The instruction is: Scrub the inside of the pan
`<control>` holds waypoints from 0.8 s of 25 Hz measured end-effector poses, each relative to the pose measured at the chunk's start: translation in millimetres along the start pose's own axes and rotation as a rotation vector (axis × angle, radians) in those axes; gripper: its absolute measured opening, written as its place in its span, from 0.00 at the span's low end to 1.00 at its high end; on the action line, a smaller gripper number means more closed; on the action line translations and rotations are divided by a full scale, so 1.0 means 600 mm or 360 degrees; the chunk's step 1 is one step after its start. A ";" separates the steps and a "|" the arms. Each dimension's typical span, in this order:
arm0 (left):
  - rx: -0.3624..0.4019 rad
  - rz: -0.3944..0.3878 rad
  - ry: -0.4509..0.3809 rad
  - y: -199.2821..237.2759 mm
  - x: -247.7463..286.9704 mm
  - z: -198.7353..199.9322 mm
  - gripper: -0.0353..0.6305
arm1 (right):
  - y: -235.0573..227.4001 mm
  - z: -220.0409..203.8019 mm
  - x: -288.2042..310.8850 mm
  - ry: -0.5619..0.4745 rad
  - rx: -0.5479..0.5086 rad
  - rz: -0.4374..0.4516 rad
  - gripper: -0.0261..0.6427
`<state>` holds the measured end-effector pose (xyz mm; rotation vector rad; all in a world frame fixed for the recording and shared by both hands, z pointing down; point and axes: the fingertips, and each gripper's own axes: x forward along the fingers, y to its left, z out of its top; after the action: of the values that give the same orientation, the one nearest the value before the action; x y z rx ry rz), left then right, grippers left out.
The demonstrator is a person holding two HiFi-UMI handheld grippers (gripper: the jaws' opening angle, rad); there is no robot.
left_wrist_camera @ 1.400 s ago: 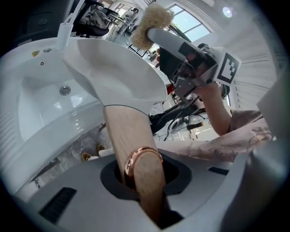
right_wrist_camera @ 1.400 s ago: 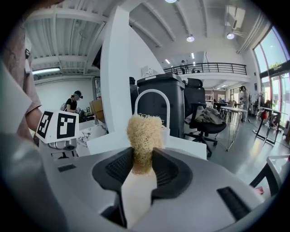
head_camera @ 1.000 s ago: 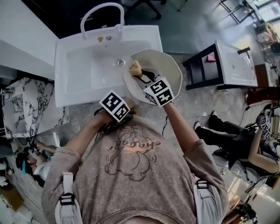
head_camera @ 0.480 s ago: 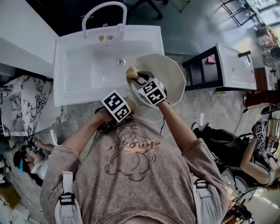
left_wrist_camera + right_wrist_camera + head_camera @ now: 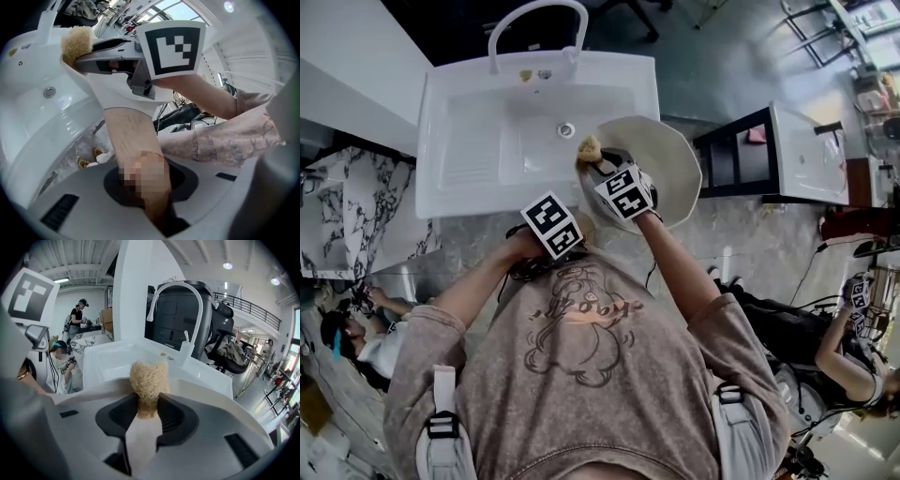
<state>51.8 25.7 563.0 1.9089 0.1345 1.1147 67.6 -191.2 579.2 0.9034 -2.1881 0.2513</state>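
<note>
Vs half a second ago: almost no change. The left claw (image 5: 149, 197) stays low by the sink's front edge. The scrubber (image 5: 589, 147) is still at the pan's upper-left rim, just right of the drain (image 5: 567, 130). Vs a second ago: the scrubber has crept a little left toward the drain, and the right claw's marker cube (image 5: 623, 192) sits closer to the left cube (image 5: 551, 225).

Materials, left to right:
- marbled bench (image 5: 337, 216), grey-veined
- white glossy rectangular sink (image 5: 459, 141) with a ribbed drainer and an arched white faucet (image 5: 534, 19)
- pan handle (image 5: 129, 136), wood-toned, flat and straight
- scrubber: pale yellow, fibrous, clumped
- pan (image 5: 670, 159): cream, round, smooth inside, tilted over the sink's right edge
- black frame stand (image 5: 741, 155) further right, carrying another white basin

Claws:
- Left claw is pressed onto the pan handle, which runs up from between its jaws.
- Right claw (image 5: 147, 404) pinches the scrubber's lower end. The tuft sticks out past the tips, touching the pan's inner face.

Views:
- Only the left gripper view shows the handle grip, plus the right claw from the side, scrubber against the pan.
- Only the right gripper view shows the squeezed fibres and people standing behind the sink at left.
- Only the head view shows the pan's full outline.
</note>
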 end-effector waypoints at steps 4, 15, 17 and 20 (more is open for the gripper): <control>-0.0003 -0.0013 -0.0021 0.002 0.006 -0.001 0.16 | -0.001 -0.004 0.009 0.0027 -0.0041 -0.0016 0.25; -0.0044 -0.0064 -0.0055 0.005 0.005 -0.011 0.17 | 0.008 -0.006 0.034 0.0071 -0.0059 -0.0030 0.25; -0.0042 -0.0057 -0.0052 0.006 0.006 -0.012 0.17 | 0.006 -0.005 0.035 0.0073 -0.0068 -0.0036 0.25; -0.0048 -0.0053 -0.0047 0.006 0.009 -0.013 0.17 | 0.001 -0.007 0.039 0.0094 -0.0094 -0.0062 0.25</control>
<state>48.0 30.9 570.7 1.8891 0.1319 1.0602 58.8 -201.3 598.6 0.8936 -2.1109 0.1913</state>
